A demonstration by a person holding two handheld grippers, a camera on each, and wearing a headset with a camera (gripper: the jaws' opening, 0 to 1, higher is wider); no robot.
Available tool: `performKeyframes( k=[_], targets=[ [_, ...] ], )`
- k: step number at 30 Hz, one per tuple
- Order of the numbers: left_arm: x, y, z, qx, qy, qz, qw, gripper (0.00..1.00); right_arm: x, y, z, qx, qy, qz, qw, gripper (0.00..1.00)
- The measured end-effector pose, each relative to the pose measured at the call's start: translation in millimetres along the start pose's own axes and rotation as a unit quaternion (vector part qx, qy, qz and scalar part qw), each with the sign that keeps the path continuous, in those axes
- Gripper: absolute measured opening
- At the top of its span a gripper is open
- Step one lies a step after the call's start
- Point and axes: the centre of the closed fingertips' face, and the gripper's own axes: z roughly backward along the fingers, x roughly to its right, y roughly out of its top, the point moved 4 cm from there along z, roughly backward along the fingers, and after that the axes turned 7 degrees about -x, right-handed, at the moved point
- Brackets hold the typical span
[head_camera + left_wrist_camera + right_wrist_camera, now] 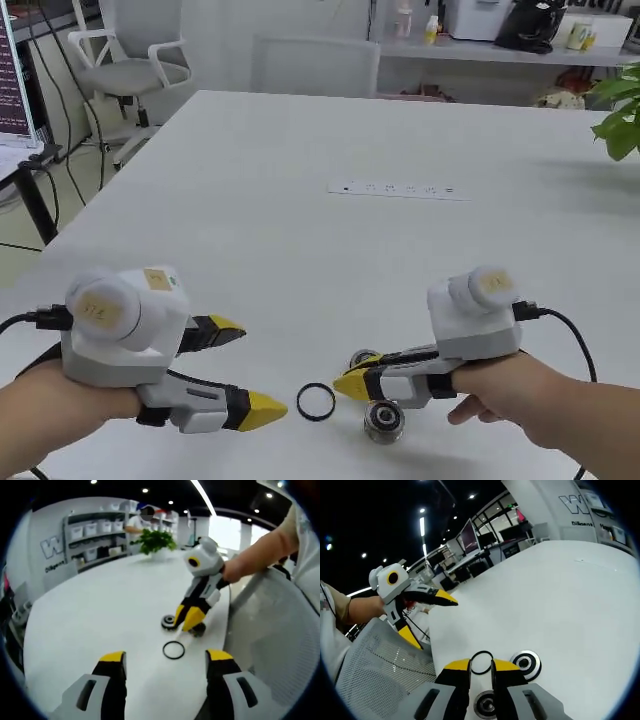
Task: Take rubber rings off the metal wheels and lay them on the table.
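1. We hold the left tool (245, 365) low over the white desk (300, 230). Its yellow-tipped jaws are spread wide and grip nothing.
2. From the left gripper view, this tool (165, 656) points at a loose black rubber ring (173, 650), which lies flat on the desk just ahead of the open tips.
3. The right tool (350, 385) comes in from the other side. Its jaws are drawn close with only a slim gap between them, and they pinch nothing.
4. In the head view the rubber ring (316, 402) rests on the desk between the two tools, just beside the right tool's tip and near the desk's front edge.
5. One metal wheel (384, 418) sits on the desk under the right tool's body. A second wheel (363, 358) peeks out just beyond the jaws.
6. The right gripper view looks past its own tips (481, 667) to the ring (481, 662). The second wheel (527, 664) is to one side, and the metal wheel (485, 705) shows through the gap between the jaws. The left tool (431, 620) stands open across from it.
7. We cannot tell whether either wheel carries a ring.
8. A power strip (398, 189) lies farther up the desk, and a green plant (620, 110) leans in at its far corner.
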Motion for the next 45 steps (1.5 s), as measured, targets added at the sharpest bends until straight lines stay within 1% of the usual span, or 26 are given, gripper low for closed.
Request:
performKeyframes(
  k=[5,11,16,20,26,28,31,38,45],
  targets=[
    [-0.8,8.5,-5.9,0.0,-0.005,-0.007,1.0,0.64,8.7,3.6,14.9,0.018,-0.011,-0.003,0.9998,0.14],
    [-2.2,16.2,-14.0,-0.004,-0.012,-0.015,0.9998,0.63,25.3,-0.3,31.7,0.025,-0.031,-0.005,0.9992,0.15],
    [-3.7,21.6,-25.4,-0.008,-0.019,-0.011,0.9997,0.62,36.9,-2.6,41.1,0.03,-0.046,-0.002,0.9985,0.15],
    [-4.7,26.9,-33.6,-0.009,-0.023,-0.009,0.9996,0.61,43.4,-5.1,45.3,0.033,-0.054,0.001,0.998,0.16],
    [-7.4,32.6,-43.4,-0.011,-0.027,-0.013,0.9995,0.59,48.8,-9.5,45.3,0.027,-0.06,0.009,0.9978,0.18],
    [-7.3,33.9,-47.3,-0.012,-0.029,-0.014,0.9994,0.58,49.6,-11.5,43.9,0.022,-0.061,0.02,0.9977,0.19],
    [-6.9,35.7,-52.6,-0.013,-0.03,-0.021,0.9993,0.54,51.2,-14.8,39.9,0.013,-0.062,0.037,0.9973,0.19],
    [-6.1,36.8,-64.9,-0.019,-0.038,-0.025,0.9988,0.53,49.9,-19.5,31.4,-0.003,-0.061,0.063,0.9962,0.23],
    [-4.0,37.0,-77.0,-0.028,-0.047,-0.03,0.9981,0.51,50.8,-20.6,26.5,-0.006,-0.058,0.072,0.9956,0.26]
  ],
)
